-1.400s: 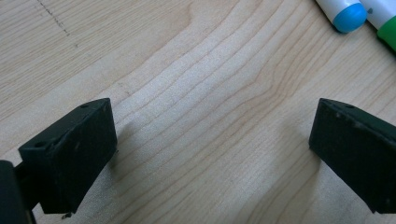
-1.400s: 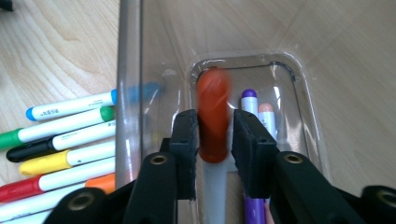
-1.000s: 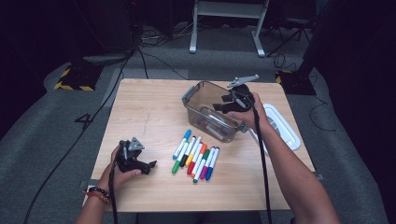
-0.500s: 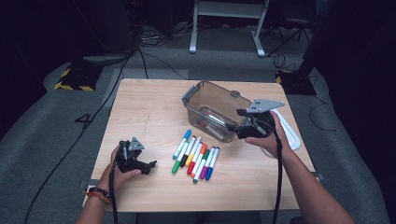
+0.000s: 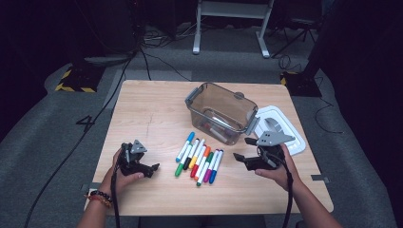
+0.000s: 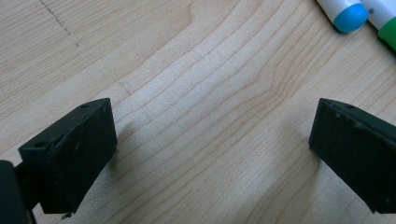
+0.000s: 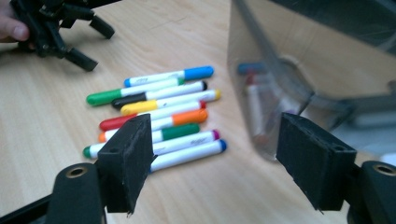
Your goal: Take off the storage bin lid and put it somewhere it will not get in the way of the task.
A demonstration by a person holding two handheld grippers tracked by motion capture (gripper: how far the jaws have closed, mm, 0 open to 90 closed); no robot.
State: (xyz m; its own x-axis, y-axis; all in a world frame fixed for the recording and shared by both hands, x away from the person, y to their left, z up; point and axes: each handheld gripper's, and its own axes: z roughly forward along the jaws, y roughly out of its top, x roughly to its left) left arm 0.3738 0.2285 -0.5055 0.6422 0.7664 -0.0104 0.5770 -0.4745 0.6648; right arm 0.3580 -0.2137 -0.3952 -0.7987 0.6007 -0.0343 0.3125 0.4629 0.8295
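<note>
Right gripper [image 5: 245,151] is held just right of the marker row [image 5: 197,160], jaws spread after just opening, nothing between them. Left gripper [image 5: 153,169] is rested near left of the markers, jaws wide, empty. Clear bin [image 5: 220,112] is seen far right of the markers.

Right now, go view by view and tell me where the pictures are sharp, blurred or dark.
High view: the table is evenly lit, the floor around it dark. Left gripper view: wood grain crisp, soft shadows beside the left gripper, marker caps slightly soft. Right gripper view: the right gripper is fairly sharp, the markers softer, the clear bin blurred with hazy reflections.
</note>
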